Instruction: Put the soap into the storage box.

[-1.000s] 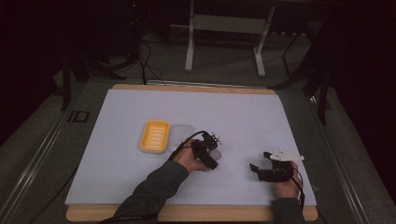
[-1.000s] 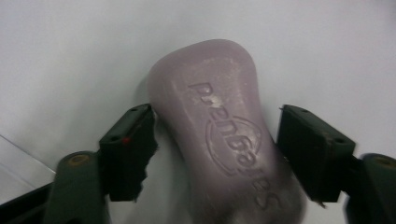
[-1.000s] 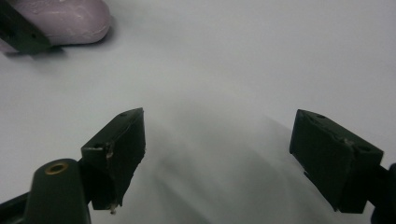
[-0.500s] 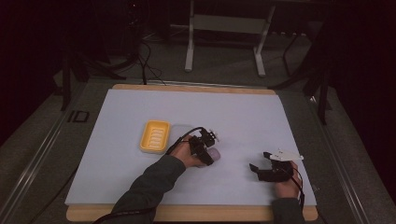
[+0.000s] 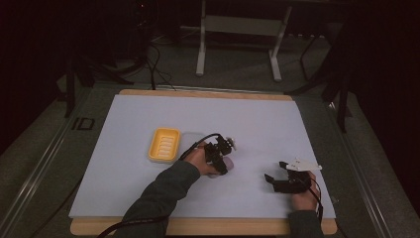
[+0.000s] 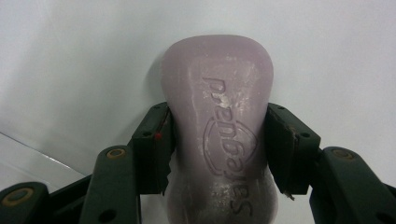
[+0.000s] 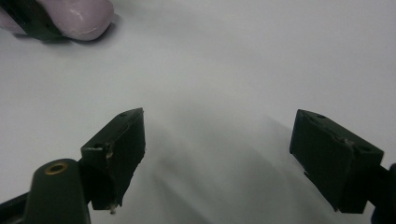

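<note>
A pale lilac soap bar (image 6: 219, 130) with embossed lettering lies on the white table cover. My left gripper (image 6: 217, 149) is shut on it, one pad pressed to each side of its narrow waist. In the high view that left gripper (image 5: 221, 157) is near the middle of the table with the soap bar (image 5: 228, 164) just under it, to the right of a yellow soap dish (image 5: 164, 145). Near the front right my right gripper (image 5: 275, 181) stands open, its jaws wide apart over bare cover. In the right gripper view (image 7: 219, 154) one end of the soap bar (image 7: 79, 16) shows at the top left.
The white cover (image 5: 257, 124) spans a wooden board (image 5: 198, 93) on the table. A faint clear shape (image 5: 195, 139) lies beside the dish on its right. Dark floor, cables and a metal stand's legs (image 5: 200, 59) lie beyond the far edge.
My left hand has shifted slightly right and the soap bar now shows beneath its gripper. The right hand has stayed in place.
</note>
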Available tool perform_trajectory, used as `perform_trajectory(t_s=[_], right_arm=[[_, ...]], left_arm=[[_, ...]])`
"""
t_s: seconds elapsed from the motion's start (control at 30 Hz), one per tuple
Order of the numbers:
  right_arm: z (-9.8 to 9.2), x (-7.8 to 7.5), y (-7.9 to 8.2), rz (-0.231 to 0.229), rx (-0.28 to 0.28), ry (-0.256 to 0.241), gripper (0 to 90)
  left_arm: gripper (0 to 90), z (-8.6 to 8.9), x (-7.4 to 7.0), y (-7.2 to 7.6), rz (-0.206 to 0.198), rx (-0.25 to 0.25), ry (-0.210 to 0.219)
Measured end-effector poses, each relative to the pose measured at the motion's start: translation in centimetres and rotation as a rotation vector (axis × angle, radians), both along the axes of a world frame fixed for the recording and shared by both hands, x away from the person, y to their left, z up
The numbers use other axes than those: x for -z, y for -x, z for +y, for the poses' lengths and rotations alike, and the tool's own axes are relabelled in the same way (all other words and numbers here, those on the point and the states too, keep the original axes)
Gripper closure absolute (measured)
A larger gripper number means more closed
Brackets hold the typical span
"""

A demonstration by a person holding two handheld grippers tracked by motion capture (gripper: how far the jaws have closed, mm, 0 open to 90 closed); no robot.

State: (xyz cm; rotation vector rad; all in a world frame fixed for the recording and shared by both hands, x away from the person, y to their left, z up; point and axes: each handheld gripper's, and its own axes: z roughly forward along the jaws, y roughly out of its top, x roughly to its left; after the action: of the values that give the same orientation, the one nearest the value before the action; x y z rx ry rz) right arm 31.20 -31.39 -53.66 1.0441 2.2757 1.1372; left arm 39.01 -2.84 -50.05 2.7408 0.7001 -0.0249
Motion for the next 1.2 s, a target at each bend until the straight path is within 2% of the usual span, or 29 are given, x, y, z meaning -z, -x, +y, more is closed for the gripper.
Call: perform_trajectory(t_s=[0.13,0.4,0.6,0.73,1.1,1.2], right_arm=[[0.00,0.00,0.00,0.000,0.000,0.000,17.9],[0.01,0.00,0.00,0.000,-0.001,0.000,17.9],[0.02,0.01,0.00,0.001,-0.001,0.001,17.9],[0.05,0.01,0.01,0.001,-0.001,0.002,18.0],[0.05,0.00,0.02,0.001,-0.001,0.001,17.9],[0.04,0.00,0.02,0.001,-0.001,0.001,18.0]], left_arm=[[46.6,-0.04,0.00,-0.10,0.008,-0.002,-0.001],[49.3,-0.19,-0.21,-0.04,0.023,0.002,-0.047],[49.5,-0.02,-0.39,0.27,0.040,0.036,-0.090],[49.3,-0.07,-0.31,0.30,0.037,0.045,-0.094],[49.8,-0.57,-0.47,0.34,0.031,0.109,-0.147],[49.9,-0.57,-0.48,0.47,0.035,0.113,-0.147]])
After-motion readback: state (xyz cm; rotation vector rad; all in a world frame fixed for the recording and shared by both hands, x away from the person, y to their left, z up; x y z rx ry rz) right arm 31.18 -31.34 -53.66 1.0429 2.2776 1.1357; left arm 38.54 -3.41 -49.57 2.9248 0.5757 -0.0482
